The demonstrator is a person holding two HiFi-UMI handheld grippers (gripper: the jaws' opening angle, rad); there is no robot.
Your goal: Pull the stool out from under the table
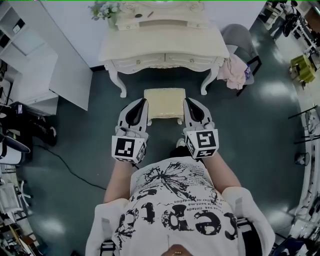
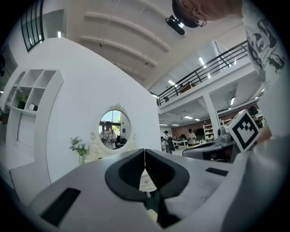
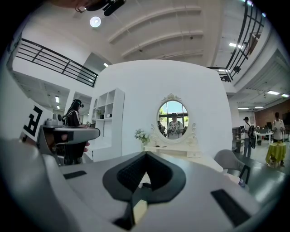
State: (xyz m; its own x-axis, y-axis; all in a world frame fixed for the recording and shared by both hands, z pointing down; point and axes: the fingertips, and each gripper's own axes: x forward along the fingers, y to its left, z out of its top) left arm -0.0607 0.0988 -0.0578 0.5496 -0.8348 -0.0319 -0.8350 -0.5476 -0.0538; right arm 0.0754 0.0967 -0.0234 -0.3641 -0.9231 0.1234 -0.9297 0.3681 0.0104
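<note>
In the head view a cream cushioned stool point(image 1: 164, 103) stands on the dark floor just in front of the white dressing table point(image 1: 165, 47), clear of its legs. My left gripper point(image 1: 142, 102) reaches along the stool's left edge and my right gripper point(image 1: 188, 102) along its right edge, both pointing toward the table. Whether either one touches the stool I cannot tell. In the left gripper view the left gripper point(image 2: 144, 152) has its jaws closed tip to tip with nothing between. The right gripper point(image 3: 146, 155) is likewise shut and empty, with a cream strip of stool point(image 3: 139, 211) below it.
A grey chair point(image 1: 239, 36) draped with pink cloth point(image 1: 231, 71) stands right of the table. White shelving point(image 1: 30, 65) lines the left wall, and a cable point(image 1: 67, 167) runs over the floor at left. A vase of flowers point(image 1: 106, 10) sits on the table. An oval mirror point(image 3: 172, 119) hangs above it.
</note>
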